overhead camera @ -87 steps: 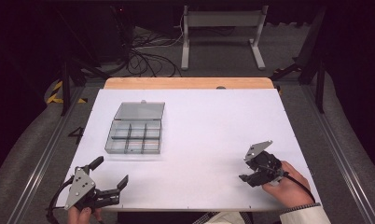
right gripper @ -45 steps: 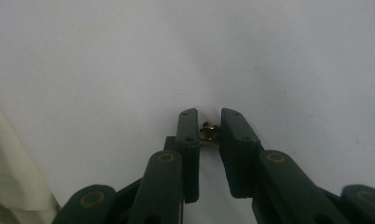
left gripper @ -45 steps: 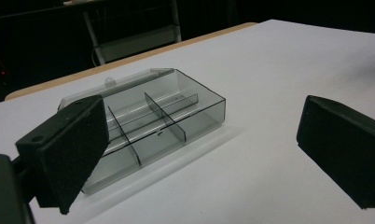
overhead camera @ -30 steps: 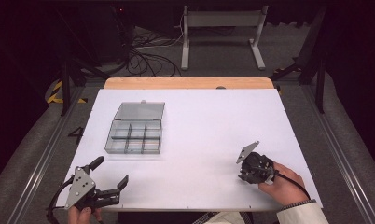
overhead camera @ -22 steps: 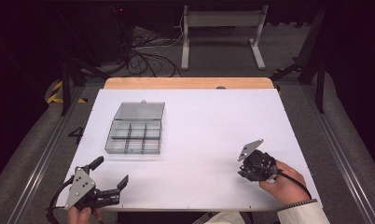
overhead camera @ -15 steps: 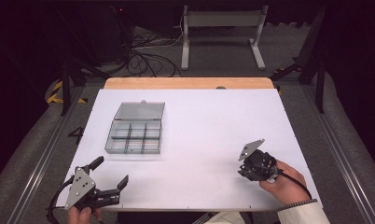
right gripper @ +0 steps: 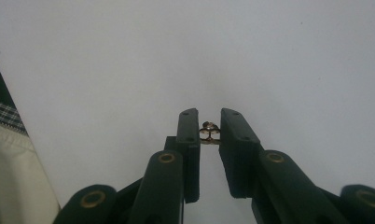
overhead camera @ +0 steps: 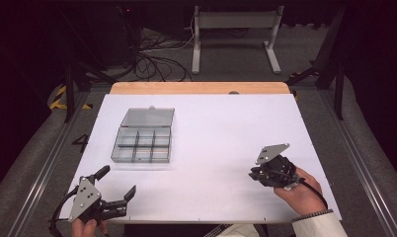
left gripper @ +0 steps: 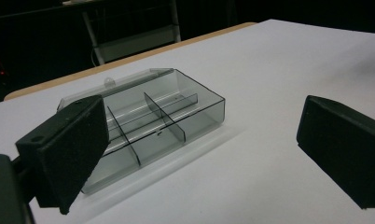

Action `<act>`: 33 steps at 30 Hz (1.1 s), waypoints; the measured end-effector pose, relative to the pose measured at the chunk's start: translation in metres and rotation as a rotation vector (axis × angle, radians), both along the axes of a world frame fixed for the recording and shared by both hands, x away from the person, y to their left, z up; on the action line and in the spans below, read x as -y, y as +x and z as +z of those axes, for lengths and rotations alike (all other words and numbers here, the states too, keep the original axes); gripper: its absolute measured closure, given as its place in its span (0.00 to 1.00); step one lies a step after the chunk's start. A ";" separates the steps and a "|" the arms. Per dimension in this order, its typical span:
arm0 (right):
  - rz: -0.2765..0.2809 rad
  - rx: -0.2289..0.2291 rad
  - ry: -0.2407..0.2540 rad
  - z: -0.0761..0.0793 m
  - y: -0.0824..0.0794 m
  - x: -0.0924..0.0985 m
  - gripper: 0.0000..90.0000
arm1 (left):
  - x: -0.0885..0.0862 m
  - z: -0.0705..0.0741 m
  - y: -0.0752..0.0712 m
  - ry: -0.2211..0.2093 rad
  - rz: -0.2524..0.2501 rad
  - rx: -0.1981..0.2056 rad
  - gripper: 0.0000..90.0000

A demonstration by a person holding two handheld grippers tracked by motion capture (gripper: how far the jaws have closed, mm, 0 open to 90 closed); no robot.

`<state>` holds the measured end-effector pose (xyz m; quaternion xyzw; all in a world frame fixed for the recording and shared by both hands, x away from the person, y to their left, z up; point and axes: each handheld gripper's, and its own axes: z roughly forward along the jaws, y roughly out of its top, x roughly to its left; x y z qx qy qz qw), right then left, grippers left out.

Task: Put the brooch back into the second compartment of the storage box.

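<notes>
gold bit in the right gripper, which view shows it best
The right gripper view: the small gold piece sits close up, pinched between the jaws. In the high view the right gripper hides it; the left gripper view faces the clear box instead.

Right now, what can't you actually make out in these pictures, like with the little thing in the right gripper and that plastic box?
- Small gold-coloured piece, right gripper view: too small and half hidden between the jaws to identify.
- Right gripper, high view: its grey plate and the hand cover the tips.
- Compartment box, left gripper view: the near corner sits behind the left gripper's jaw; contents unclear through grey plastic.
- Box, high view: too small to see whether compartments hold anything.
</notes>
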<state>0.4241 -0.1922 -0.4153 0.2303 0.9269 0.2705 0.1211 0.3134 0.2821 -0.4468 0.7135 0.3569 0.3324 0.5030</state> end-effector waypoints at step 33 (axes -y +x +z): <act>-0.001 0.105 0.248 0.027 0.002 0.002 0.88 | 0.000 0.000 0.000 0.001 -0.002 0.001 0.03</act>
